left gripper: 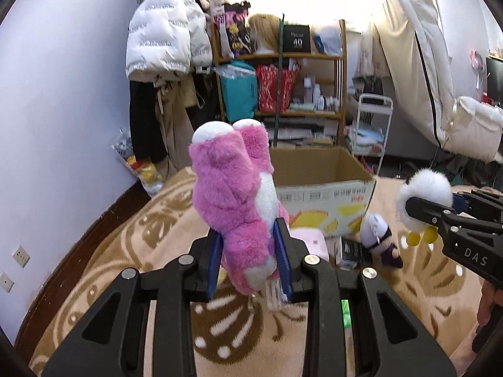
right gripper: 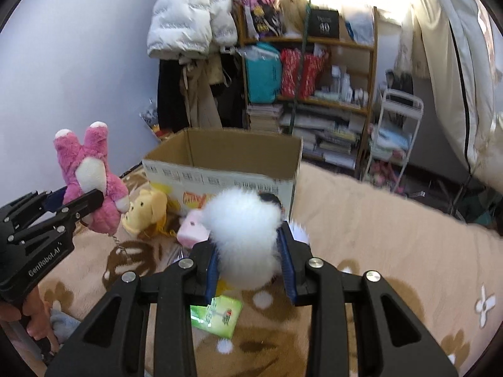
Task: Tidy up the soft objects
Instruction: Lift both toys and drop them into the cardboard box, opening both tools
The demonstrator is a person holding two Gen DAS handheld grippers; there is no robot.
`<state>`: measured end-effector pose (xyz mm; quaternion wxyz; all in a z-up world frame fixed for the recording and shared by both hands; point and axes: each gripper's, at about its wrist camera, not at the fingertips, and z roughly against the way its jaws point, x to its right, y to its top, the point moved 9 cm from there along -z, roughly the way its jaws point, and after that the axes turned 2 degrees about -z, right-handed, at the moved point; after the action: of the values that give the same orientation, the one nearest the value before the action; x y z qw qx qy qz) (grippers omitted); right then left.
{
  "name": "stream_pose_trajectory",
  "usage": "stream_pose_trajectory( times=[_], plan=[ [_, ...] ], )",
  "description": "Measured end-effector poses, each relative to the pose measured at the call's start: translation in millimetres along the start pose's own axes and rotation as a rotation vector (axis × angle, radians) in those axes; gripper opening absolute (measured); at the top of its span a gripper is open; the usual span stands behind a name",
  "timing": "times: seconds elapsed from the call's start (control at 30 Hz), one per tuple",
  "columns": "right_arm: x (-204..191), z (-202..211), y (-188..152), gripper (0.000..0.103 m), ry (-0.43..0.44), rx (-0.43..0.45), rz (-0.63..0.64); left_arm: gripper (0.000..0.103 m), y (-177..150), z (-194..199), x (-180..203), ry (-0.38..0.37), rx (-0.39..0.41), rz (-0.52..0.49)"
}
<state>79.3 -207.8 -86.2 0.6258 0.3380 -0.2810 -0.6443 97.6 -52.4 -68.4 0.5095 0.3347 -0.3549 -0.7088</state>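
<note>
A pink and white plush bear (left gripper: 231, 188) hangs upside down, feet up, with my left gripper (left gripper: 250, 259) shut on its lower body; the same bear (right gripper: 89, 176) shows at the left of the right wrist view. My right gripper (right gripper: 250, 260) is shut on a fluffy white plush (right gripper: 243, 238) with yellow feet, and this white plush (left gripper: 421, 199) hangs at the right of the left wrist view. Both toys are held above the beige patterned blanket (right gripper: 361, 220). An open cardboard box (right gripper: 226, 169) stands just beyond them.
On the blanket lie a yellow plush (right gripper: 146, 212), a pink item (right gripper: 191, 229), a green packet (right gripper: 217, 315) and a small purple-and-white doll (left gripper: 378, 235). Behind stand a crowded wooden shelf (left gripper: 283, 72), hanging coats (left gripper: 163, 31) and a white cart (left gripper: 372, 125).
</note>
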Motion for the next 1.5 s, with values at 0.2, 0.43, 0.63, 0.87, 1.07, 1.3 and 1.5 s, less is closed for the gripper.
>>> stream_pose_trajectory(
  times=[0.2,0.43,0.63,0.87,1.07,1.3,1.5],
  plan=[
    [5,-2,28,0.035,-0.013,0.051,-0.009,0.03,33,7,-5,0.018,0.083,-0.036],
    [7,-11,56,0.035,-0.037,0.129,0.007,0.03,69,2,-12,0.035,0.175,-0.035],
    [2,-19,89,0.035,-0.056,0.202,0.031,0.031,94,-6,-15,0.056,0.247,-0.066],
    [4,-33,114,0.035,-0.071,0.254,0.049,0.031,112,-26,-17,0.034,0.275,-0.037],
    [6,-43,116,0.035,-0.067,0.272,0.052,0.032,107,-50,-15,0.017,0.265,-0.033],
    [1,-62,115,0.035,-0.007,0.254,0.021,0.032,91,-91,-11,-0.001,0.156,-0.037],
    [0,-87,102,0.035,0.04,0.203,-0.03,0.032,78,-115,-12,-0.016,0.098,-0.013]
  ],
)
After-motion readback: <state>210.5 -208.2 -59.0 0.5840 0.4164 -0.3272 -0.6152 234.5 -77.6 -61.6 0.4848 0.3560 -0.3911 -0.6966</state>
